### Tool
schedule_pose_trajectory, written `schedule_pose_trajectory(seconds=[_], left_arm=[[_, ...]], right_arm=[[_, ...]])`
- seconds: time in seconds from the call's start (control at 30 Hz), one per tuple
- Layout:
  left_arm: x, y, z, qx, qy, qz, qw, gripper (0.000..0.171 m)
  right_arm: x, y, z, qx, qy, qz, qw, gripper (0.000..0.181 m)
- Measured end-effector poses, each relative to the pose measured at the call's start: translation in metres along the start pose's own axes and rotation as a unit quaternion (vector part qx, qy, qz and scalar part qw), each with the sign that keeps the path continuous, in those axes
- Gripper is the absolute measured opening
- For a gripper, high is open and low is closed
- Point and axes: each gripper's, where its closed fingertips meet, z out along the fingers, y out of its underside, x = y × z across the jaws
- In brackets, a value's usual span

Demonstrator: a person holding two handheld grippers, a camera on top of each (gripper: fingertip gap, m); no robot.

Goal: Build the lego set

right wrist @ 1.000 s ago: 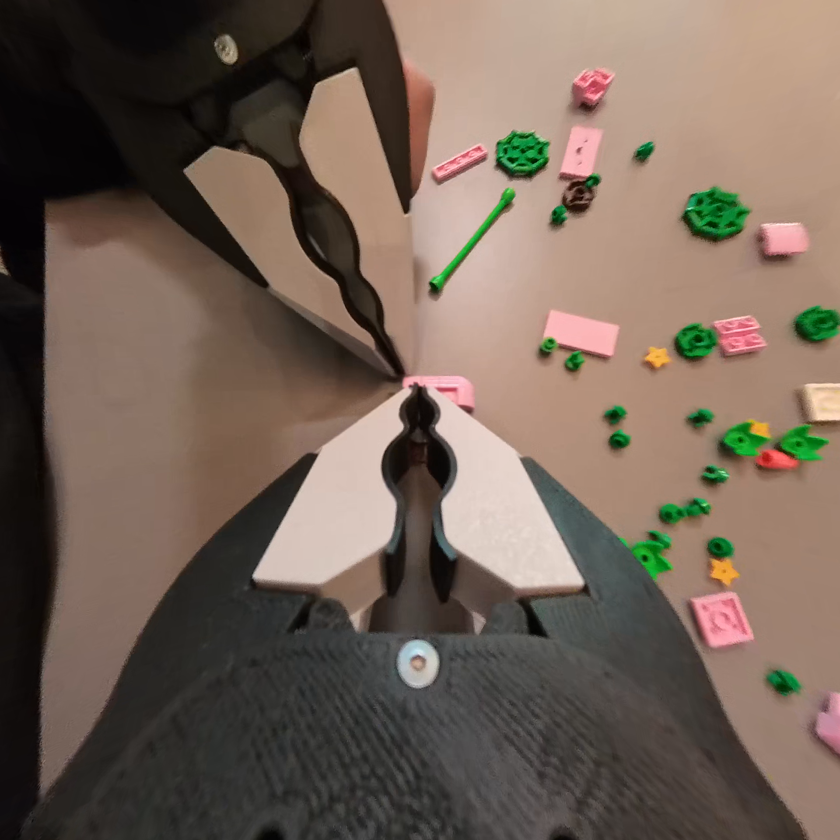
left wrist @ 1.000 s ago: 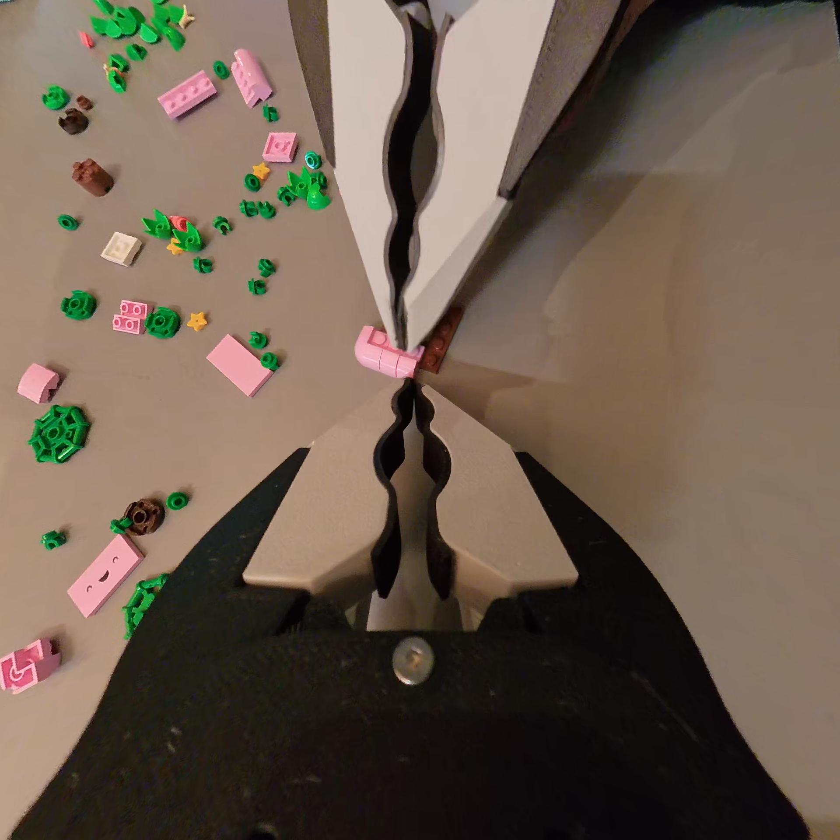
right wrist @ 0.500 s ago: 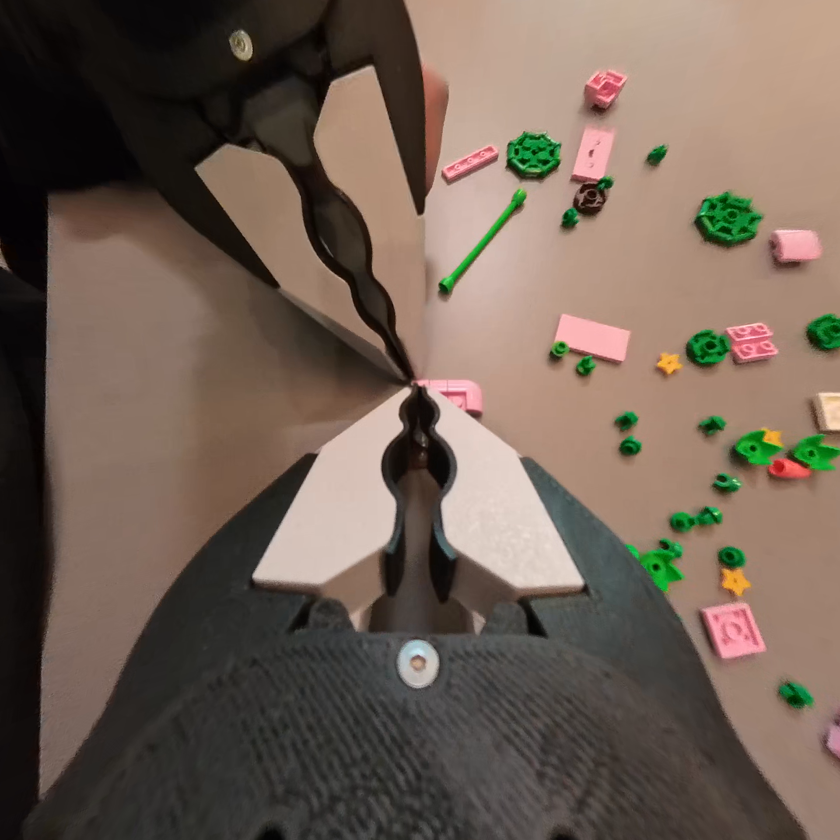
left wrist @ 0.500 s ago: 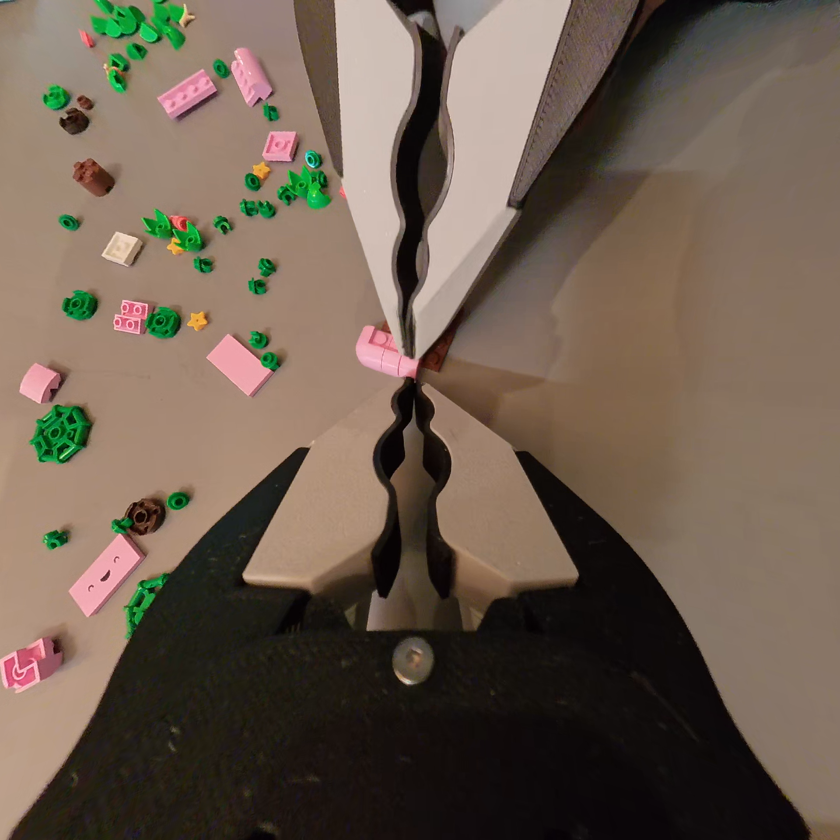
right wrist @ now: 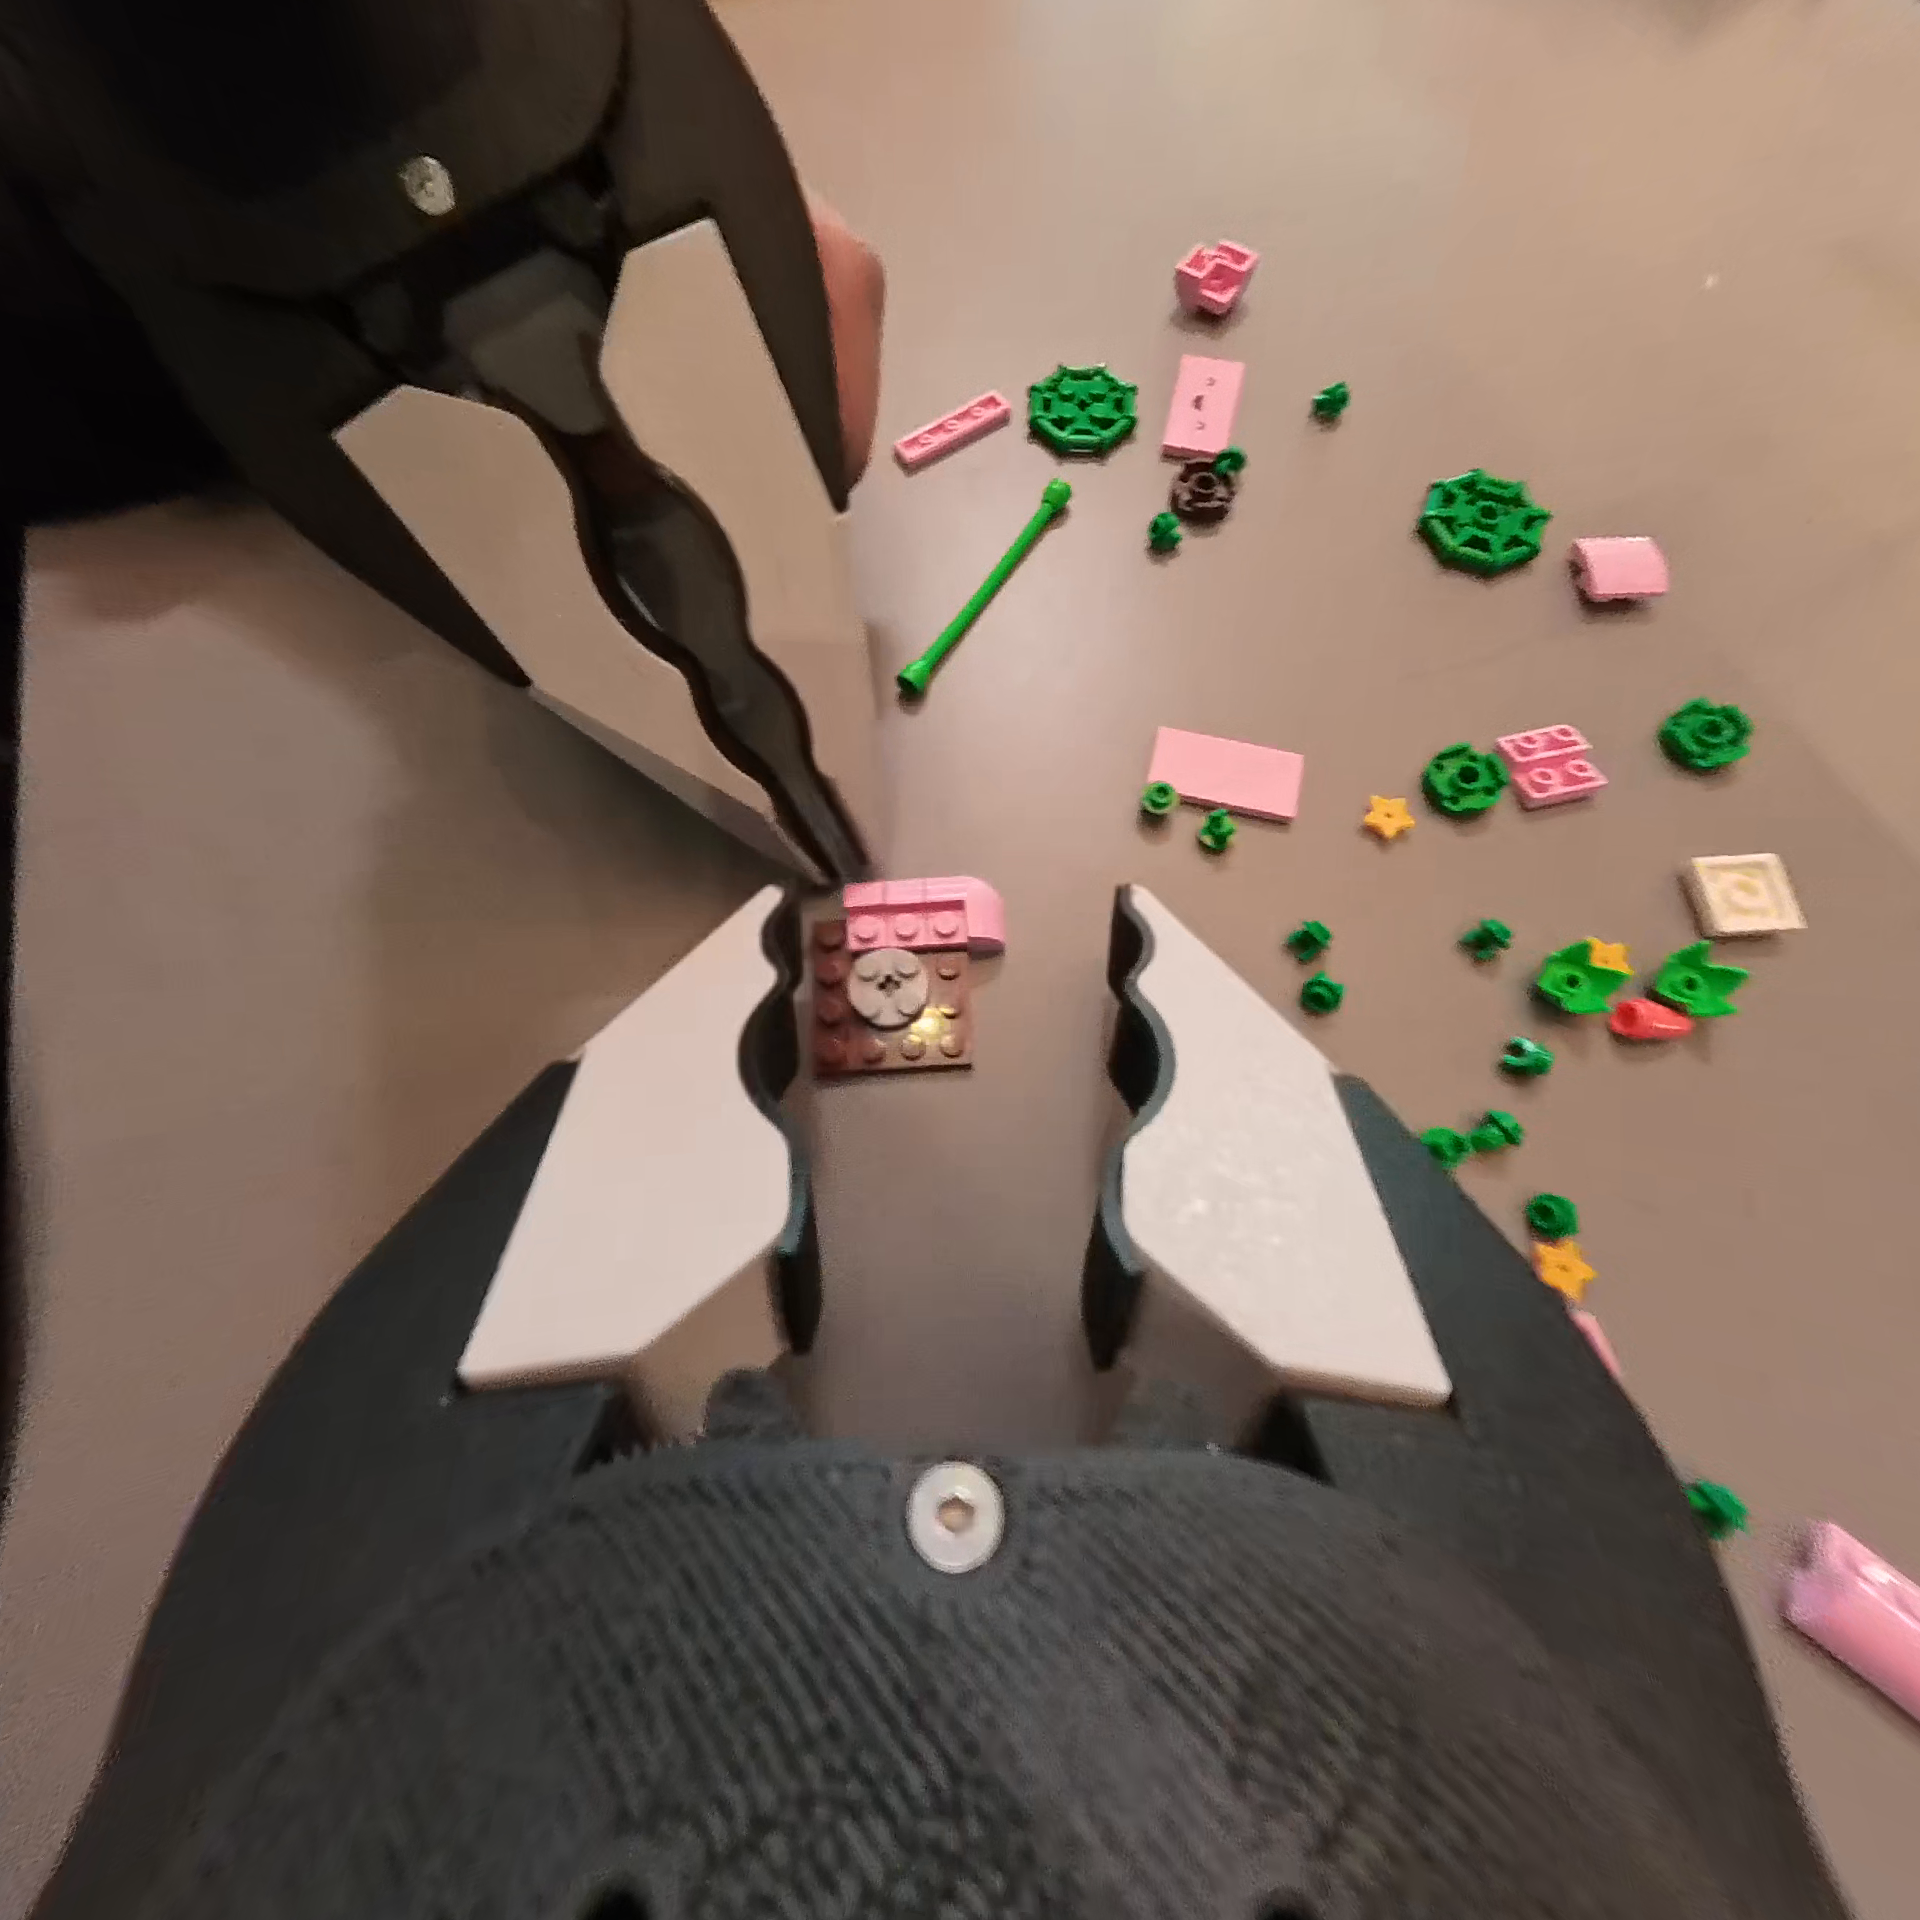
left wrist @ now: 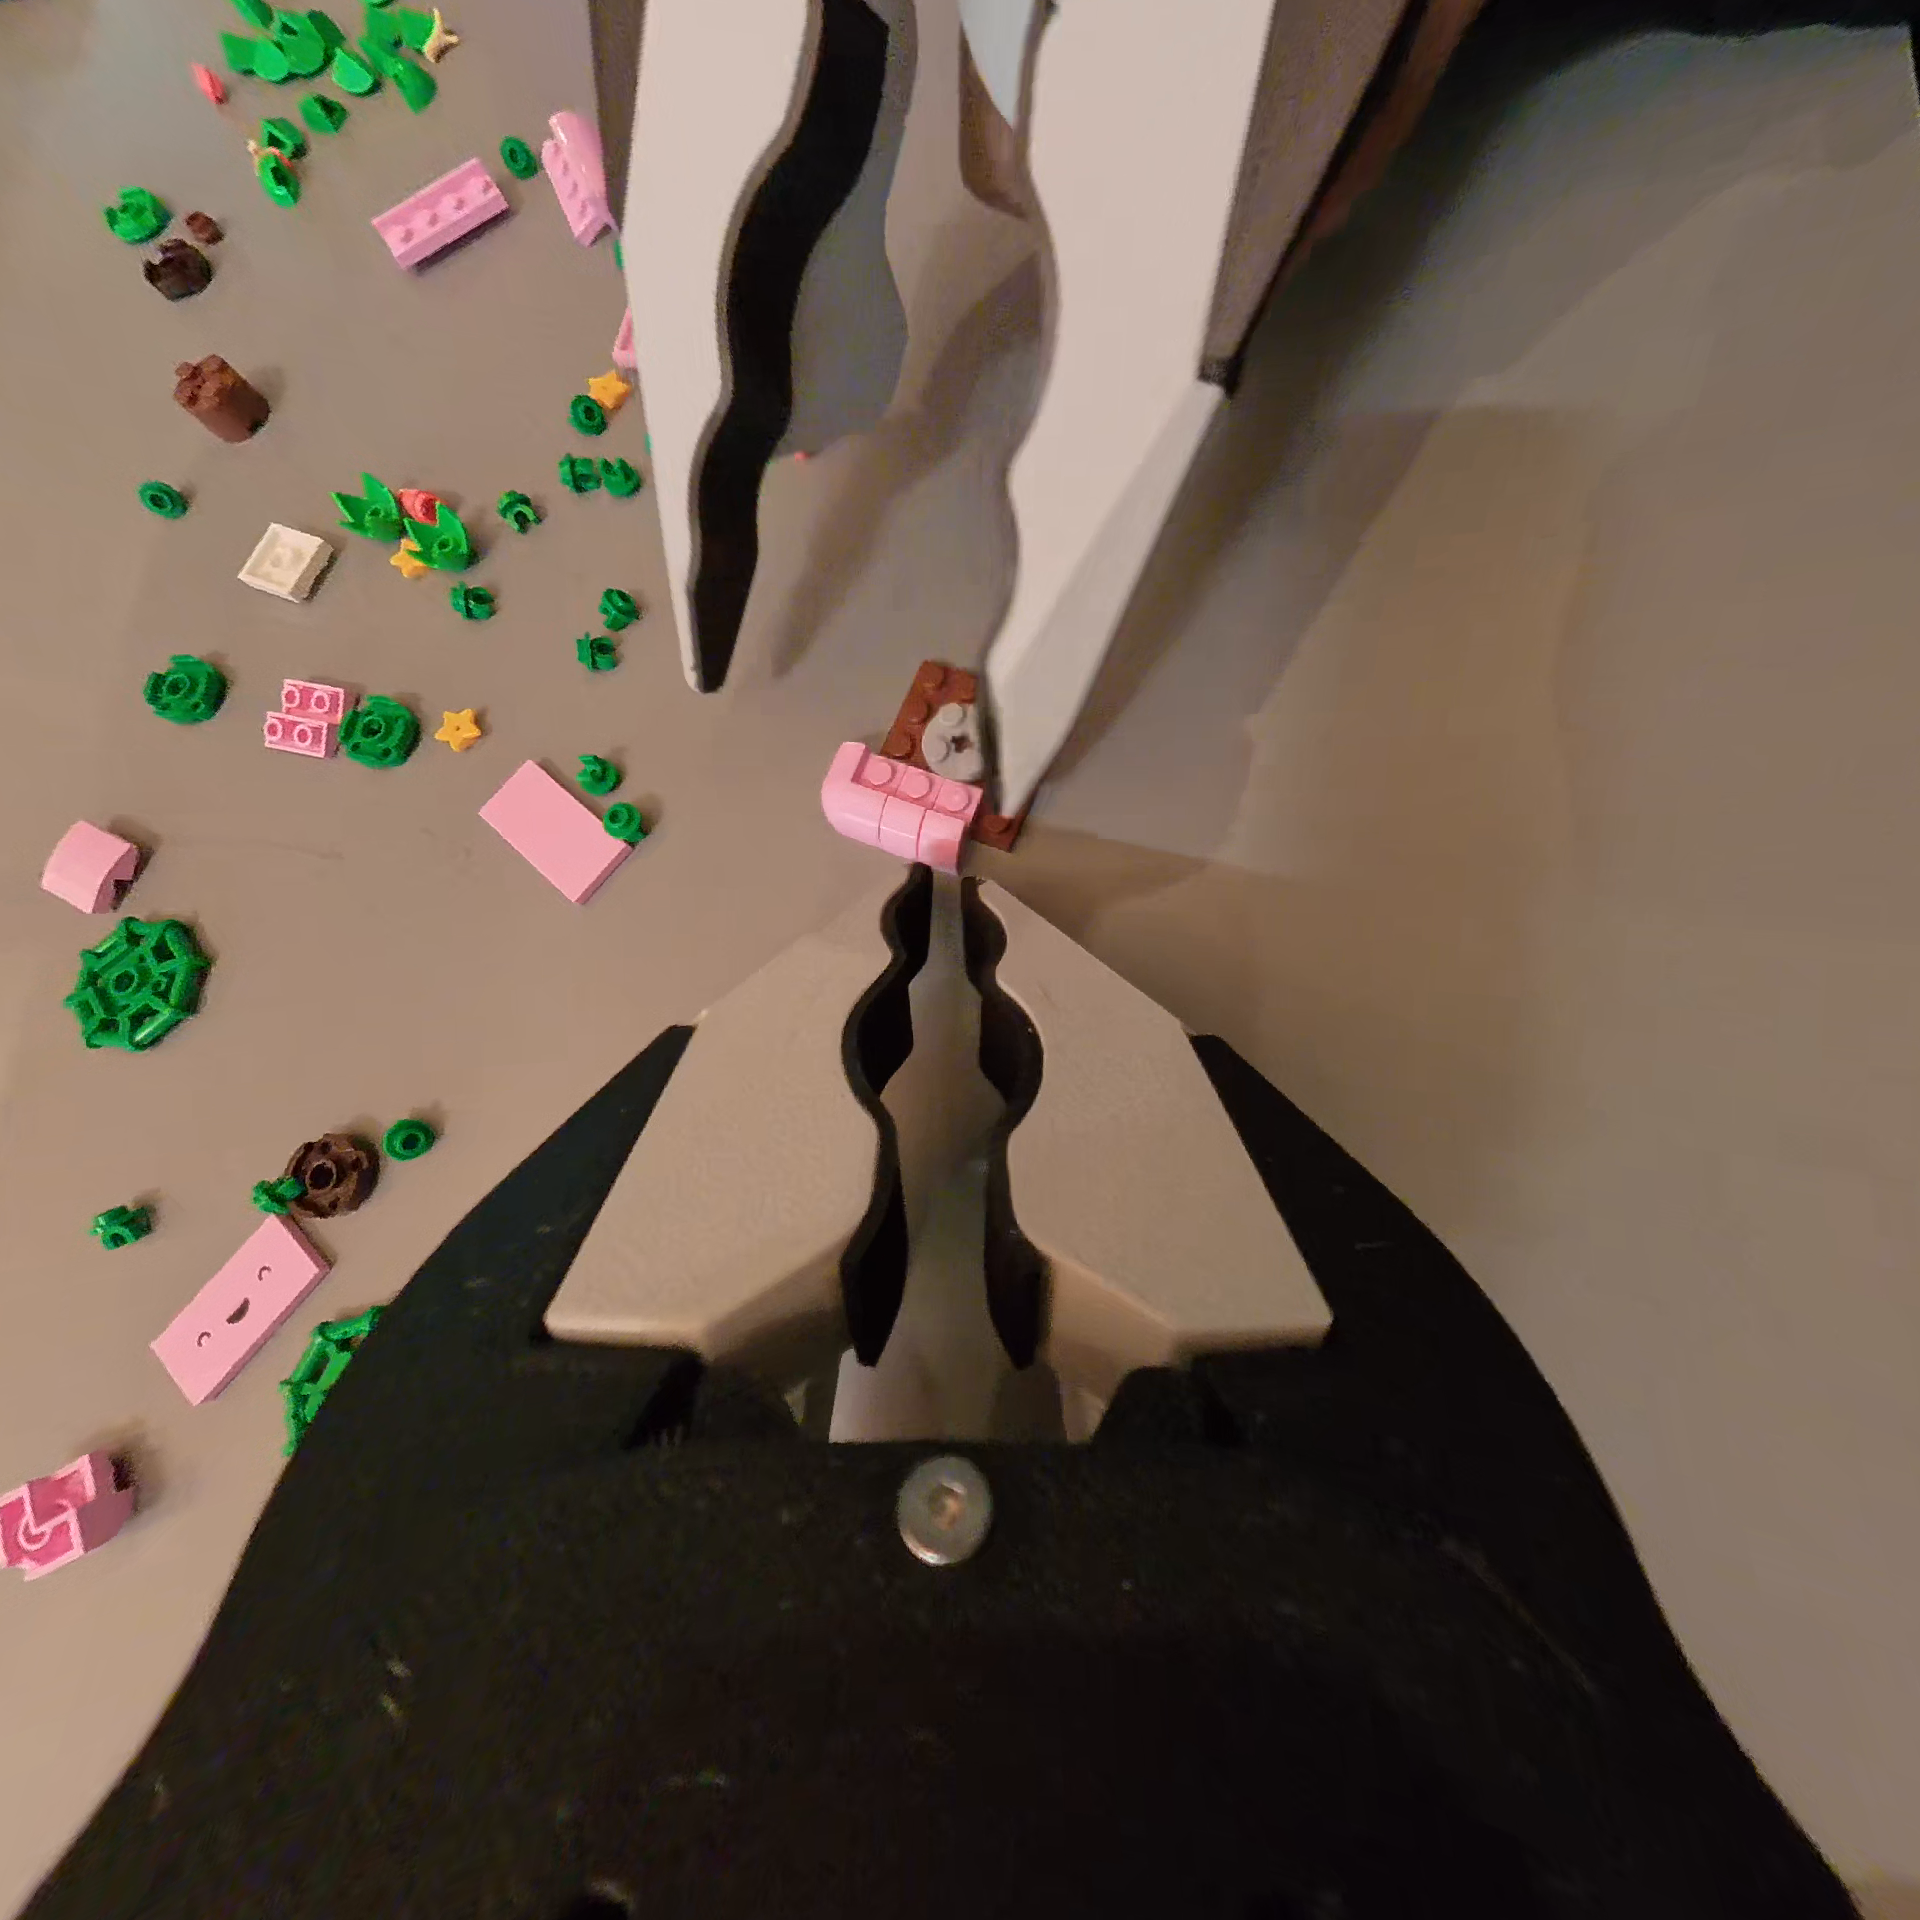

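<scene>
A small lego assembly is a brown plate [right wrist: 894, 1044] with a round grey piece [right wrist: 888, 987] and a pink curved brick [right wrist: 925, 914] on it. It also shows in the left wrist view [left wrist: 899, 810]. My left gripper [left wrist: 940, 881] is shut, its tips pinching the near corner of the assembly; it shows at the upper left of the right wrist view [right wrist: 842, 873]. My right gripper [right wrist: 951, 904] is open, with the assembly between its fingers, close to the left finger. In the left wrist view it [left wrist: 862, 743] comes in from the top.
Loose pieces lie on the grey-brown table: a pink tile [left wrist: 551, 831], a pink tile with a face [left wrist: 239, 1309], green web-like discs [left wrist: 135, 982], a brown round brick [left wrist: 220, 397], a white tile [left wrist: 286, 561], a green bar [right wrist: 982, 587], and many small green studs. Left and right tips are no more than a few centimetres apart. The pink tile [left wrist: 551, 831] sits 4 cm or so from the ends of my right fingers. Seen from the right wrist view [right wrist: 1219, 766] as well.
My right gripper has opened and let go of the assembly, so the brown plate and grey piece now show. My left gripper stays shut at the assembly's corner.
</scene>
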Motion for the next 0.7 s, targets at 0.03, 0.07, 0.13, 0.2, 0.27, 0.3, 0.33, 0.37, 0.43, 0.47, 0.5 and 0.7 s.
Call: schedule_pose_trajectory(seconds=[0.03, 0.07, 0.13, 0.2, 0.27, 0.3, 0.33, 0.37, 0.43, 0.47, 0.5, 0.7], left_arm=[[0.0, 0.0, 0.0, 0.0, 0.0, -0.001, 1.0, 0.001], [0.0, 0.0, 0.0, 0.0, 0.0, -0.001, 1.0, 0.001], [-0.001, 0.0, 0.0, 0.0, -0.001, -0.003, 1.0, 0.002], [-0.001, 0.0, 0.0, 0.0, 0.0, -0.005, 1.0, 0.003], [-0.001, 0.0, 0.0, 0.001, 0.0, -0.007, 1.0, 0.003], [-0.001, 0.0, 0.0, 0.001, 0.001, -0.007, 1.0, 0.003], [-0.002, 0.0, 0.0, 0.0, 0.0, -0.008, 1.0, 0.001], [-0.001, 0.0, 0.0, 0.0, 0.001, -0.008, 1.0, 0.001], [-0.001, 0.0, 0.0, 0.0, 0.001, -0.008, 1.0, 0.001], [-0.001, 0.0, 0.0, 0.0, 0.001, -0.008, 1.0, 0.001], [-0.001, 0.0, 0.0, 0.0, 0.001, -0.008, 1.0, 0.001], [-0.001, 0.0, 0.0, -0.001, 0.001, -0.005, 1.0, 0.0]], right_arm=[[-0.003, 0.0, 0.002, -0.001, -0.009, 0.002, 1.0, 0.059], [-0.005, 0.002, 0.004, -0.005, -0.013, 0.001, 1.0, 0.057], [-0.006, 0.007, 0.009, -0.019, -0.012, -0.008, 1.0, 0.052], [-0.007, 0.009, 0.013, -0.027, -0.007, -0.018, 0.999, 0.045], [-0.009, 0.008, 0.015, -0.027, -0.006, -0.024, 0.999, 0.039], [-0.01, 0.008, 0.015, -0.027, -0.004, -0.028, 0.999, 0.034], [-0.011, 0.008, 0.016, -0.027, -0.005, -0.031, 0.999, 0.031], [-0.012, 0.007, 0.016, -0.027, -0.004, -0.034, 0.999, 0.031], [-0.012, 0.008, 0.016, -0.029, -0.004, -0.037, 0.999, 0.03], [-0.012, 0.008, 0.015, -0.031, -0.005, -0.039, 0.999, 0.03], [-0.013, 0.008, 0.015, -0.034, -0.003, -0.044, 0.998, 0.03], [-0.013, 0.009, 0.015, -0.036, 0.003, -0.057, 0.998, 0.029]])
